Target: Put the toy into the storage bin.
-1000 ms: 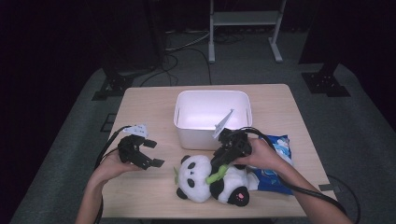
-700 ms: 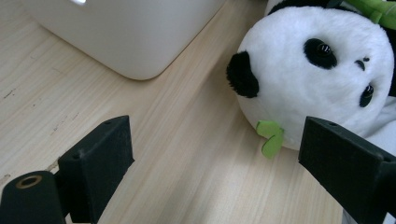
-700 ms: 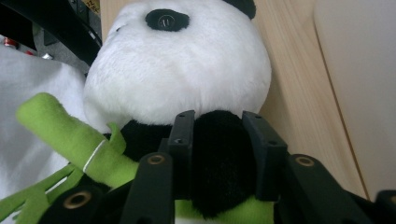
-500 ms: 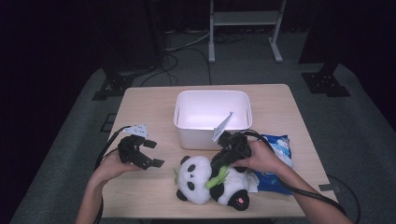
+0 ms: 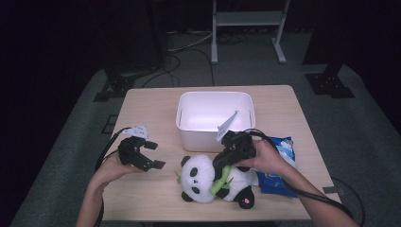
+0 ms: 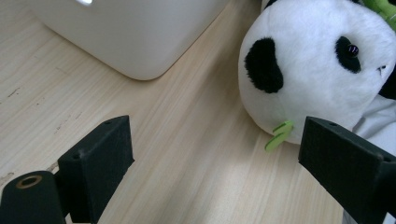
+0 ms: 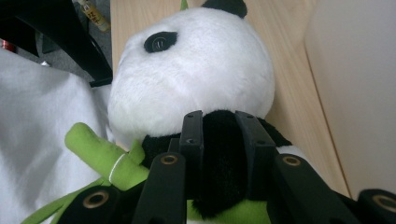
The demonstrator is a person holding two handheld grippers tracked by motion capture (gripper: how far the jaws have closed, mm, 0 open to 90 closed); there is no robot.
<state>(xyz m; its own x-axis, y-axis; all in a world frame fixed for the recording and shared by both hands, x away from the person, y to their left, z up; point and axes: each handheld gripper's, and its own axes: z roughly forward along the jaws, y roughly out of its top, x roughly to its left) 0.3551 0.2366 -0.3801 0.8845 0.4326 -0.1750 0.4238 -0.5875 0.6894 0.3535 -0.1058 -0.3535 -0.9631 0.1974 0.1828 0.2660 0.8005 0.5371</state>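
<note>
So the right gripper point(image 7: 219, 154) has just been closing and its jaws are now pinched on the panda plush point(image 5: 213, 179), on the black fur around the arm or shoulder right below the white head, with the green bamboo stick point(image 7: 100, 156) just beside the pinch. The panda's lying on the table point(image 5: 151, 101) right in front of the white bin point(image 5: 215, 116), touching a blue snack bag point(image 5: 279, 165) on its far side. My worry: that's only a tuft of soft fur, so on a lift it could slide out, or the heavy head could swing and clip the bin's rim if it's headed in there. Might drag the bag along too. The left gripper point(image 5: 139, 153) sits off to the side, jaws wide apart, holding nothing. Surface is pale wood, a bit scuffed. Room's dark, grey carpet, cables and stand legs behind the table.
</note>
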